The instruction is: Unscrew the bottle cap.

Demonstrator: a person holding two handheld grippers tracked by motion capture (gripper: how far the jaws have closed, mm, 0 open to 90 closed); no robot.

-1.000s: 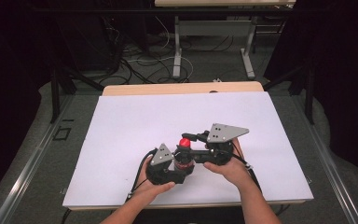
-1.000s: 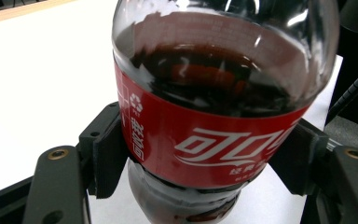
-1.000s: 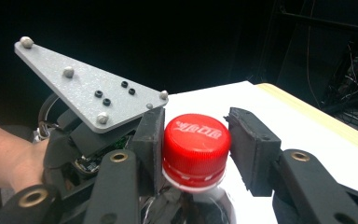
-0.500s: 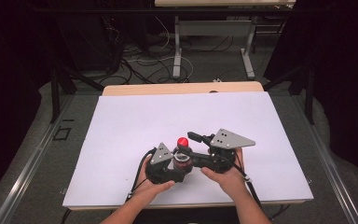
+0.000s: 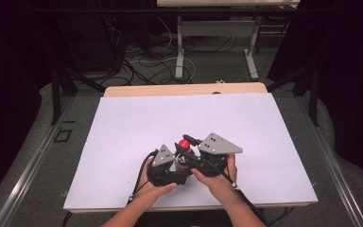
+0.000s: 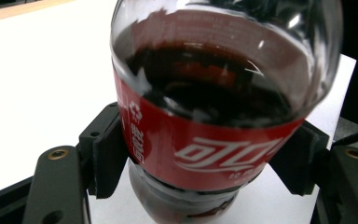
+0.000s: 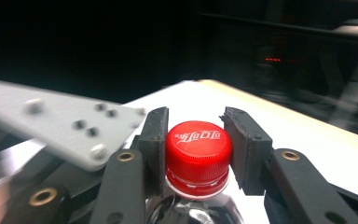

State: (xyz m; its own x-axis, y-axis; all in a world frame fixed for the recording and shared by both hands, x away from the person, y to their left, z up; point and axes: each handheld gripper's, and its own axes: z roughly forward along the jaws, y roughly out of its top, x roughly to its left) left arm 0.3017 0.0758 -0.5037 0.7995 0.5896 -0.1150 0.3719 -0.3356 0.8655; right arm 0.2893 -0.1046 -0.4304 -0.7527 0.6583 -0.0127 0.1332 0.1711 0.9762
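A cola bottle (image 6: 205,140) with dark liquid and a red label stands upright on the white table near the front edge. My left gripper (image 6: 205,158) is shut on its body, with one pad on each side of the label. The red cap (image 7: 198,144) sits between the pads of my right gripper (image 7: 196,135), whose jaws have just been closing and now press on it. In the high view the cap (image 5: 184,144) shows between the left gripper (image 5: 172,165) and the right gripper (image 5: 196,146), with both hands close together.
A white sheet (image 5: 123,142) covers the table, with a wooden strip (image 5: 184,90) along its far edge. Beyond it are another table's legs (image 5: 179,47) and cables on the dark floor. The near table edge (image 5: 194,207) lies just behind the hands.
The right gripper has shifted a little nearer and to the left around the cap, its grey plate turning with it. The left gripper and bottle have stayed put.
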